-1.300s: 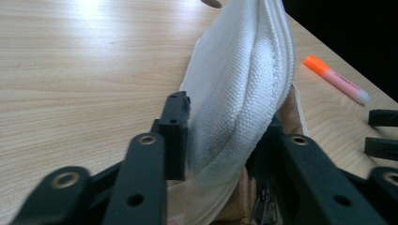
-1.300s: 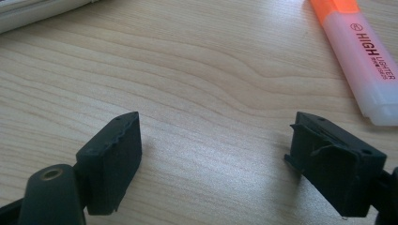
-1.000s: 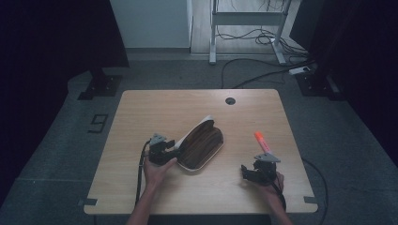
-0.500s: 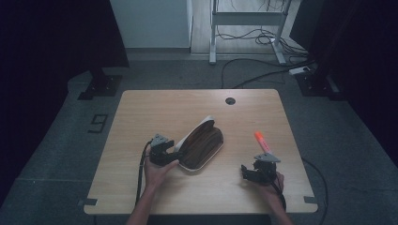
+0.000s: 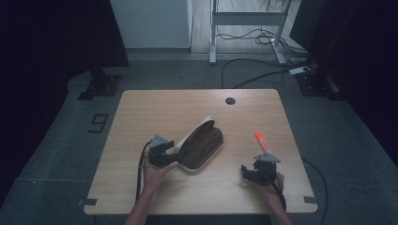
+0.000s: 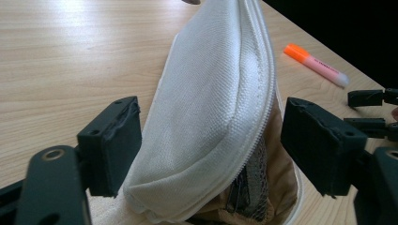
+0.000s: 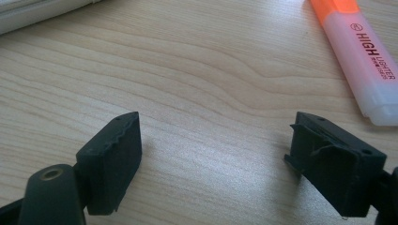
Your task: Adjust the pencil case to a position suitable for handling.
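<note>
The left gripper [image 6: 206,154] has its jaws spread wide on either side of the near end of a white fabric zip pouch [image 6: 211,108]; they have just been opening, the left jaw sits right at the cloth and the right jaw stands clear of it, so the pouch lies between them unpinched. The pouch's zip is undone at this end, showing a tan lining and a bit of mesh inside. In the high view the pouch [image 5: 199,145] lies near the middle of the light wooden counter [image 5: 155,108], slanting from near left to far right, with its dark inside turned up and the left gripper [image 5: 174,154] at its near left end. The right gripper [image 7: 211,154] hovers low over bare wood with its jaws spread and nothing between them. An orange-capped pink highlighter pen [image 7: 361,56] lies just beyond it to the right; in the high view the pen [image 5: 262,142] lies just beyond the right gripper [image 5: 248,172], well right of the pouch.
</note>
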The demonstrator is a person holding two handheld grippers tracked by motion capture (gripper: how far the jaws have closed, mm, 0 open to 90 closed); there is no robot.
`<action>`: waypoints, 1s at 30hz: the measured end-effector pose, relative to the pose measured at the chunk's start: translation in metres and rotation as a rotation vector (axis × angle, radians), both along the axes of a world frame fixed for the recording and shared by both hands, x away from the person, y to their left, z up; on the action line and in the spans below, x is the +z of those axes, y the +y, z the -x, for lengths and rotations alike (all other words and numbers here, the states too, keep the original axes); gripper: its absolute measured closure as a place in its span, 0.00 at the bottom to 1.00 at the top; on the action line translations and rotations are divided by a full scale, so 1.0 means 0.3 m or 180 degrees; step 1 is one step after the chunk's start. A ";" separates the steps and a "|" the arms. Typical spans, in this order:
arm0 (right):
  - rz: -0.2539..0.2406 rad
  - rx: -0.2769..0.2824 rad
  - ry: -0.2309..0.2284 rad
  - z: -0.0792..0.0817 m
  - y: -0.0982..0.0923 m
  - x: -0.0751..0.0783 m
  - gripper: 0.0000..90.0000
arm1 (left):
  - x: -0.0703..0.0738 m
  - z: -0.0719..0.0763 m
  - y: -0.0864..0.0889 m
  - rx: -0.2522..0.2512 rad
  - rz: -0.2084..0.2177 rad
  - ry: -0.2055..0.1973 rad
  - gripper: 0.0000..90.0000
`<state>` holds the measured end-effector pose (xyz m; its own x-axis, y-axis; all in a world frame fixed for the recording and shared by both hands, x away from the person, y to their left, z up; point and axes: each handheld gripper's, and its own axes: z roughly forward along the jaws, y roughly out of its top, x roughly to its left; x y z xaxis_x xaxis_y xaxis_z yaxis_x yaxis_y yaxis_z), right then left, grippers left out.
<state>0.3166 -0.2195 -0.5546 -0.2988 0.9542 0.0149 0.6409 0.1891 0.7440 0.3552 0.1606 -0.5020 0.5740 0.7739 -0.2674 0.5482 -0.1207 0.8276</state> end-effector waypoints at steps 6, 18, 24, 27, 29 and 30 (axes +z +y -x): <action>-0.0001 0.0000 0.0000 0.000 0.000 0.000 0.18 | 0.001 -0.001 0.014 0.0034 0.0039 -0.0002 0.30; 0.0000 -0.0001 0.0000 0.000 0.000 0.000 0.18 | 0.001 0.005 0.018 -0.0001 0.0027 0.0005 0.35; -0.0001 0.0000 0.0000 0.000 0.000 0.000 0.18 | 0.000 0.006 0.019 0.0001 0.0016 0.0012 0.45; -0.0002 0.0000 0.0000 0.000 0.000 0.000 0.18 | -0.003 0.004 0.021 -0.0004 0.0024 0.0023 0.46; -0.0002 0.0000 0.0000 0.000 0.000 0.000 0.18 | -0.004 0.004 0.021 -0.0002 0.0024 0.0027 0.47; -0.0004 0.0001 0.0000 0.000 -0.001 0.000 0.18 | -0.005 0.003 0.021 -0.0010 0.0023 0.0031 0.48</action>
